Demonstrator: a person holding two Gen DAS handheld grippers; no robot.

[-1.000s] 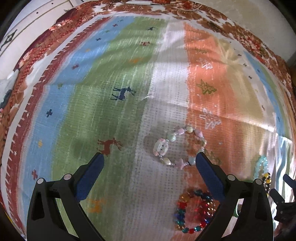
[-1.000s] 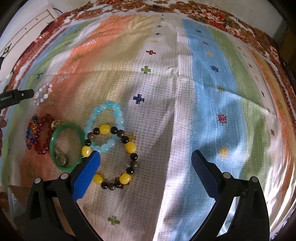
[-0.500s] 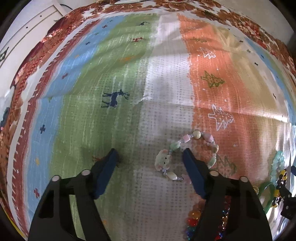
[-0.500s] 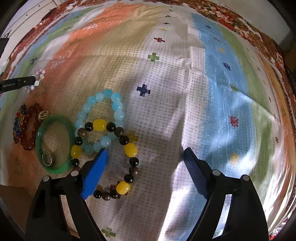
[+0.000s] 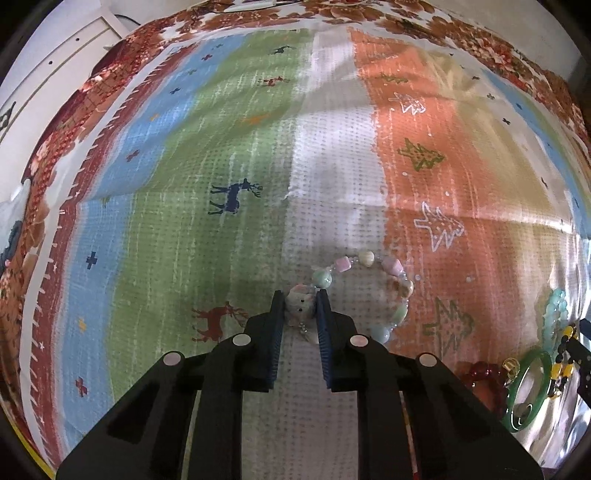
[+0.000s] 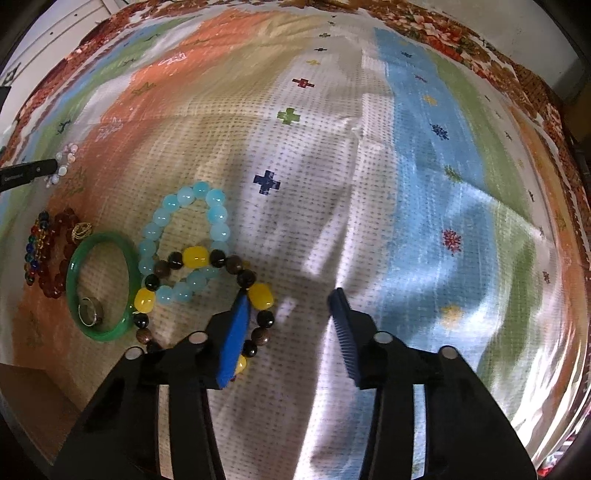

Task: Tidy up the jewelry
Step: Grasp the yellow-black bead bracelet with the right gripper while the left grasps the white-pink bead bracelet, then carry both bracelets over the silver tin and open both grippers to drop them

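My left gripper is shut on the big white bead of the pastel bead bracelet, which lies on the striped cloth. My right gripper is partly open over the cloth, its left finger beside the yellow and dark bead bracelet. That bracelet overlaps a light blue bead bracelet. A green bangle with a ring inside it lies to the left. A red and multicolour bead bracelet lies further left. The pastel bracelet and the left gripper's tip show at the far left.
A small gold ring lies by the green bangle. The green bangle and red beads show at the lower right of the left wrist view. The cloth's floral border runs along the far edge. A brown surface lies at the near left.
My left gripper moved in and closed on the pastel bracelet's big white bead. My right gripper moved forward over the yellow and dark bracelet and its jaws narrowed.
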